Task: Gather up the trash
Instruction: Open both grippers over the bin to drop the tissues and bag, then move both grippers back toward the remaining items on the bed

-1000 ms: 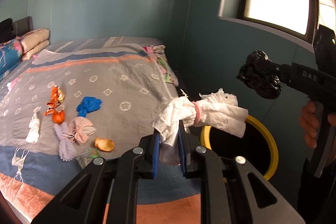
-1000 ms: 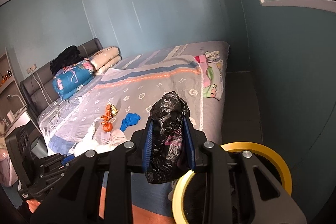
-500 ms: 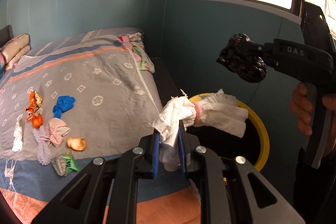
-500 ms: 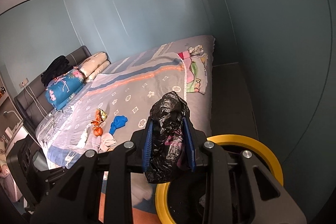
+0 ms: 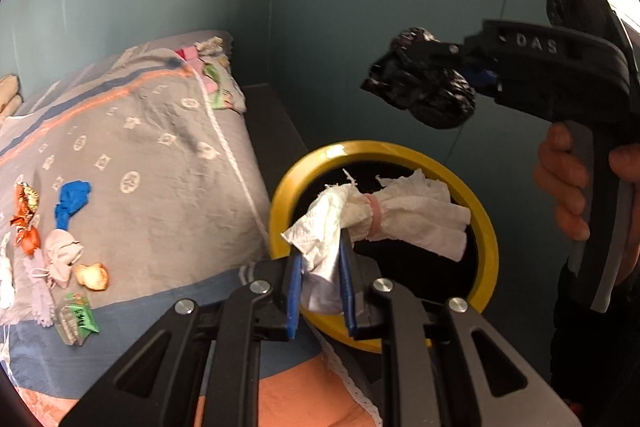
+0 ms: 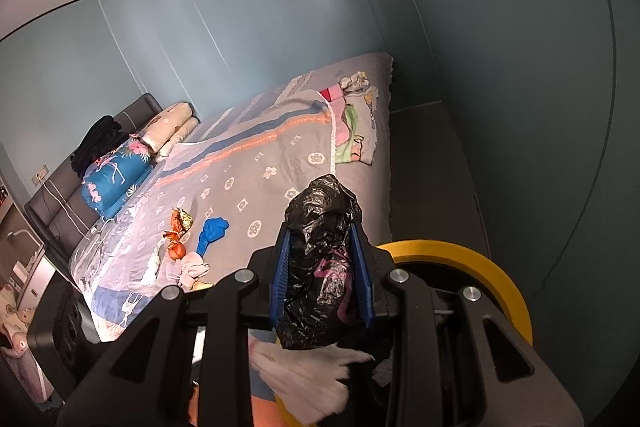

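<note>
Gripping trash, both grippers point(image 5: 320, 279) point(image 6: 323, 279) above bin point(image 5: 280, 203).

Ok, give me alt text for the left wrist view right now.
The left gripper holds a white tissue bundle over a yellow-rimmed bin beside the bed. The right gripper holds a crumpled black bag above it. Small litter lies on the bed.

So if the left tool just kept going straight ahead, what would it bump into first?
Probably the yellow-rimmed bin: the left tool, shut on a tissue bundle, points into its dark opening. Depth is unclear.
</note>
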Available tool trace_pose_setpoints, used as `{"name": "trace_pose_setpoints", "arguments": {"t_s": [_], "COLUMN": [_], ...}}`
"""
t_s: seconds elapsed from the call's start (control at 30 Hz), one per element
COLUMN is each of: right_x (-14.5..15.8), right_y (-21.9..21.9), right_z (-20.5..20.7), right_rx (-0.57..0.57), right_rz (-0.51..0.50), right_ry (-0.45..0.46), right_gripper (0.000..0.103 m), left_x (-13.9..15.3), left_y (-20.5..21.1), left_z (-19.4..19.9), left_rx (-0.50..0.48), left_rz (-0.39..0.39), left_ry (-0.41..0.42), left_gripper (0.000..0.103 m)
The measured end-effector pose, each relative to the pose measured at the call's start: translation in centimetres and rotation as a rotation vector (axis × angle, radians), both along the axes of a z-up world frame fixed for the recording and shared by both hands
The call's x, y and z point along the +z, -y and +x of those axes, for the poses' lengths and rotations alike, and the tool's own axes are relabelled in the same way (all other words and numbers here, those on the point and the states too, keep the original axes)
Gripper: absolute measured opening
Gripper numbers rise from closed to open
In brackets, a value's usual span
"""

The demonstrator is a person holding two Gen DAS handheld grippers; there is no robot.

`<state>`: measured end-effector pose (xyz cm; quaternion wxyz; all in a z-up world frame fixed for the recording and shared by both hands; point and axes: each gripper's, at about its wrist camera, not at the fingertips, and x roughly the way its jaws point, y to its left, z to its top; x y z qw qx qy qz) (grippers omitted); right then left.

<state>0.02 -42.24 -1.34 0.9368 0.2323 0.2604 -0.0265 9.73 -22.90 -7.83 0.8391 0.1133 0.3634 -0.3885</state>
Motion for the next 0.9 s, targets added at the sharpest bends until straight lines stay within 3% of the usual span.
{"name": "trace_pose_setpoints", "arguments": {"t_s": [0.2,0.3,0.5,0.77,0.9], "right_x": [-1.9,-2.2,-2.6,-1.8,-1.3], "right_y": [1.1,1.4,2.3,2.2,1.4], "right_z": [0.6,0.8,0.4,0.2,0.7], "right_rx": [-0.008,-0.017,-0.062,-0.087,-0.054], "right_rz": [0.051,0.059,0.092,0.077,0.083], "right_ry": [-0.042,-0.047,-0.045,-0.012,0.013], "right_gripper": [0.032,0.033,0.047,0.055,0.068], "left_x": [-1.4,-1.6,-1.6,-0.9,0.2], "left_y": [1.6,1.7,1.3,-0.3,-2.5], "left_z": [-0.2,-0.1,0.3,0.9,1.6], "left_rx": [-0.036,-0.030,-0.007,0.051,0.121], "left_rz": [0.013,0.016,0.000,-0.023,-0.039], "left_ry": [-0.035,-0.038,-0.047,-0.039,-0.007], "left_gripper": [0.017,0.023,0.044,0.078,0.086]}}
